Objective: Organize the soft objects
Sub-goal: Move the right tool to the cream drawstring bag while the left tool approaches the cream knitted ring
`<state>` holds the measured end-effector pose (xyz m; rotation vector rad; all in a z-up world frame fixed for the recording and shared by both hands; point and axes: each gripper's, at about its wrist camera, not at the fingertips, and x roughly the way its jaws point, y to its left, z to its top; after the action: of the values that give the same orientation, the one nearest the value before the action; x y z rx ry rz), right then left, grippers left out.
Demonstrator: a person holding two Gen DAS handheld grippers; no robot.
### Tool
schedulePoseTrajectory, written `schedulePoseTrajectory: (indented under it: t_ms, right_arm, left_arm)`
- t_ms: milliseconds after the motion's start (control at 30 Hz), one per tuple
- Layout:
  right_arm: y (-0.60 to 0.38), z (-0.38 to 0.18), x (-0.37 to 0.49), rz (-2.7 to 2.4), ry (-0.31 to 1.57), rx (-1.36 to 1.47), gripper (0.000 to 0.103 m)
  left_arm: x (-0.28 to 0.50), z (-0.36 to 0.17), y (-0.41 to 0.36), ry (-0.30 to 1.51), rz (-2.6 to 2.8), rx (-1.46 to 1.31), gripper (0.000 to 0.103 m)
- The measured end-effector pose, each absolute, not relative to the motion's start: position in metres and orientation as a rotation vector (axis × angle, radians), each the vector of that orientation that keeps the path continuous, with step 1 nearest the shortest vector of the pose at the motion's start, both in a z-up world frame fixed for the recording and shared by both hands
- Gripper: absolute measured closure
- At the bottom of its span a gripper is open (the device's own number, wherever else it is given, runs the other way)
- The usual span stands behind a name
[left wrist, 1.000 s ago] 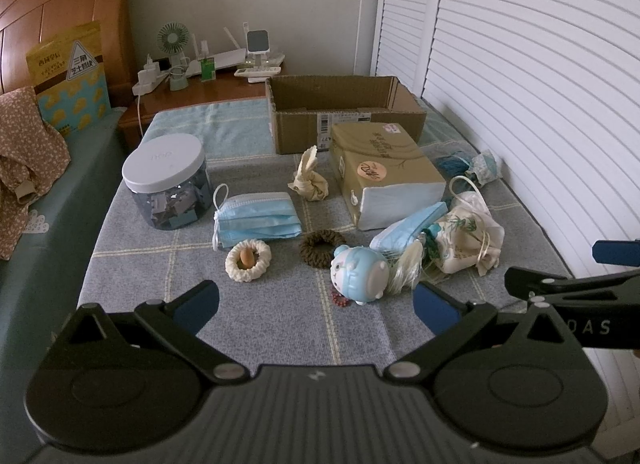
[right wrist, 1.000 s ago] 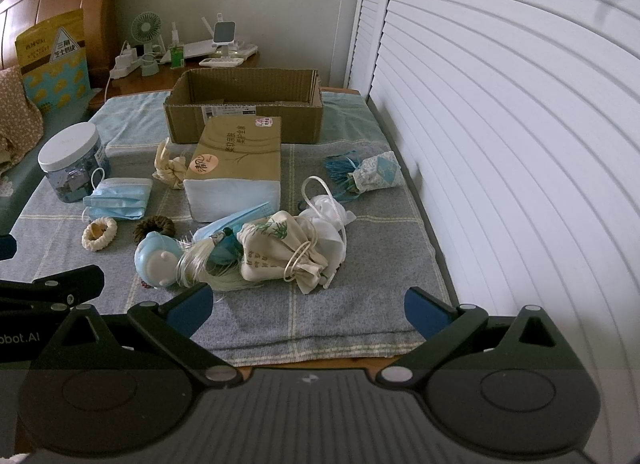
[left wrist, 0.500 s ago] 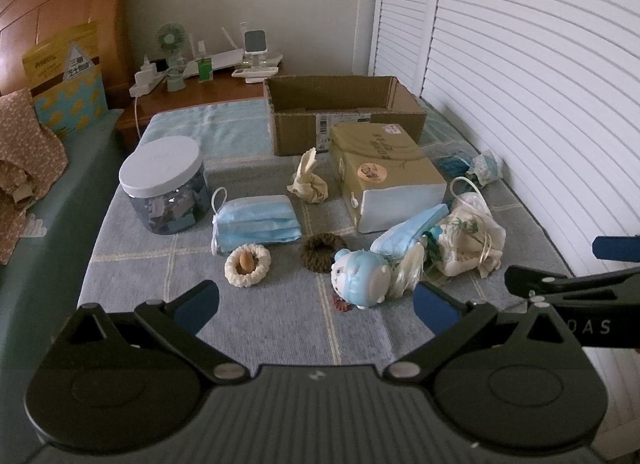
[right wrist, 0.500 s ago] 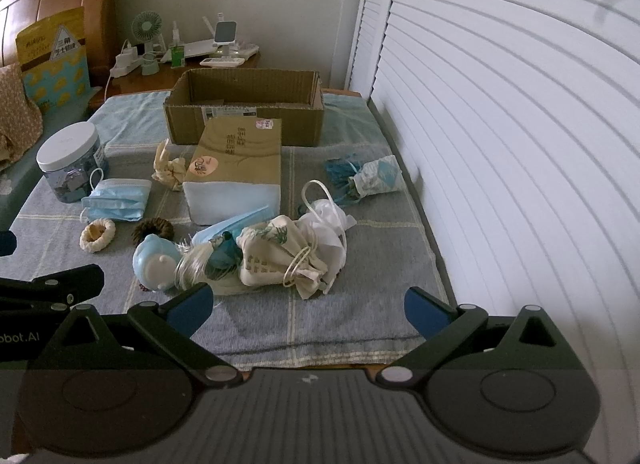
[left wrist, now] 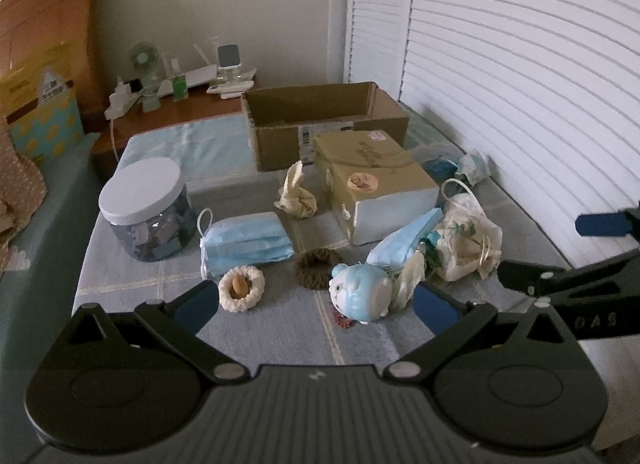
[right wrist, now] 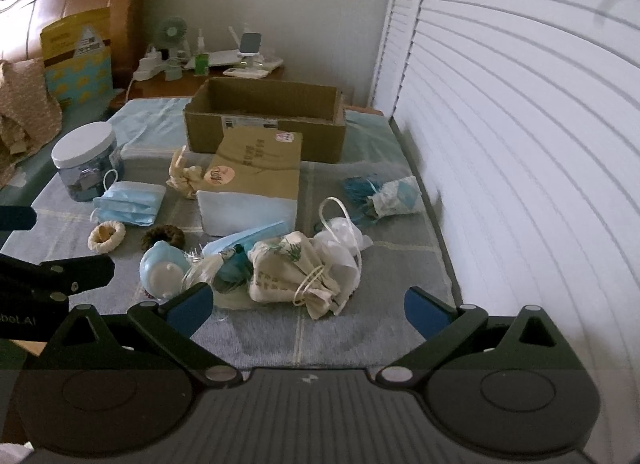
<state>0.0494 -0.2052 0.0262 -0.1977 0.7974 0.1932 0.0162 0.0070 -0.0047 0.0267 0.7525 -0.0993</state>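
Hovering spread wide and empty: left gripper [left wrist: 316, 304] just short of blue toy [left wrist: 360, 293], right gripper [right wrist: 308, 306] before cloth pouch [right wrist: 294, 270].

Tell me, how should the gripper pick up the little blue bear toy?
Probably best by its round head. The blue bear toy lies on the blanket facing the open left gripper, with free space in front. Its back presses against the pile of masks and the drawstring pouch, so come from the front and above, closing the fingers across the head's two sides.
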Motion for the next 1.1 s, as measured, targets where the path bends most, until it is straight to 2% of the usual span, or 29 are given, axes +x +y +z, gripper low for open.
schedulePoseTrajectory:
  t_ms: [833, 1100]
  right_arm:
    - [-0.226, -0.058, 0.088, 0.303, 0.905, -0.207, 0.0]
    - [-0.231, -0.062, 0.086, 0.352, 0.851, -0.211, 0.0]
  left_arm:
    - [0.058, -0.084, 0.049, 0.87, -0.072, 0.011, 0.001]
    - [0.064, -0.089, 0.056, 0.851, -0.112, 0.022, 0.0]
